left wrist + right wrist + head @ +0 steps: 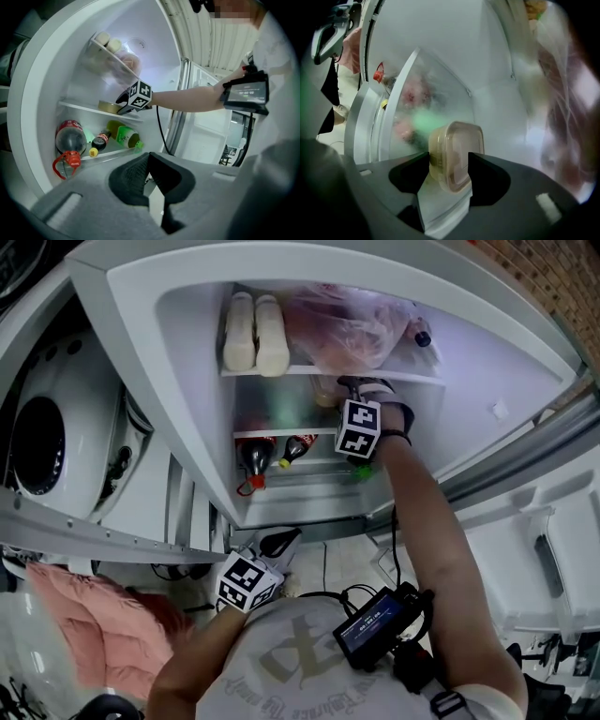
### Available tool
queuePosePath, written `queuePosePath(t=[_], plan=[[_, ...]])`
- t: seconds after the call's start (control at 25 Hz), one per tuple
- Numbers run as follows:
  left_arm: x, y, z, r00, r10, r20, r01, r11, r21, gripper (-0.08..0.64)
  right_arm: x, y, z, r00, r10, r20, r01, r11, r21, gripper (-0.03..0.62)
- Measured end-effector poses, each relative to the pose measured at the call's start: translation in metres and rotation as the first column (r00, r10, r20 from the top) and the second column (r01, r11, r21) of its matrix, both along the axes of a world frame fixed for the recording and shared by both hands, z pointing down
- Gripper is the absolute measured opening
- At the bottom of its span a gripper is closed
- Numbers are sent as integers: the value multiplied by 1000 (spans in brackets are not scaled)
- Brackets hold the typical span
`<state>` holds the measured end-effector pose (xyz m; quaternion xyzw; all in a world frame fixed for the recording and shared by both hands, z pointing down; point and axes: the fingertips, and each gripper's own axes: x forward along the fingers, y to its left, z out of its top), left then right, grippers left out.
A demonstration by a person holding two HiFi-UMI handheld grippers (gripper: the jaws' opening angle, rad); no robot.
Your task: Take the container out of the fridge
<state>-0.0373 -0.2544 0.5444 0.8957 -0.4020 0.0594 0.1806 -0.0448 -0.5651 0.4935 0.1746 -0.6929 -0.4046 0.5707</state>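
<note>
A tan lidded container [457, 154] lies on the fridge's middle shelf [79, 108], its lid facing me in the right gripper view. My right gripper [449, 159] is reached into the fridge and stands open, one jaw on each side of the container's near end, the pads not pressing it. In the head view the right gripper [352, 385] is under the top shelf, with the container [326, 390] just past it. My left gripper [286, 538] hangs outside, below the fridge opening, shut and empty; its jaws [149, 157] meet at the tips.
A pink plastic bag [347, 329] and two pale bottles [255, 334] fill the top shelf. A cola bottle [70, 138], a small dark bottle [99, 142] and a green bottle [126, 136] lie on the bottom shelf. The open door [525, 521] stands right, a washing machine [37, 442] left.
</note>
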Motion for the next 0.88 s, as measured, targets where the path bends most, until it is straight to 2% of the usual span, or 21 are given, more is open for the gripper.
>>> queuePosePath(t=[0.08, 0.12, 0.28, 0.48, 0.88], plan=[[-3, 0, 1, 1000, -9, 2, 9, 1000, -3, 0, -1, -1, 3, 1000, -7, -11, 7, 1000, -15, 246], [-4, 1, 1, 1000, -14, 2, 14, 1000, -5, 0, -1, -1, 4, 1000, -9, -10, 8, 1000, -24, 208], [-10, 1, 1, 999, -36, -1, 36, 999, -8, 0, -2, -4, 4, 1000, 6, 22, -5, 999, -43, 204], [-12, 2, 3, 999, -41, -1, 41, 999, -12, 0, -1, -6, 3, 999, 26, 26, -26, 1000, -14, 204], [-10, 8, 3, 1000, -29, -3, 29, 999, -17, 0, -8, 18, -1, 999, 3, 48, -3, 1000, -18, 201]])
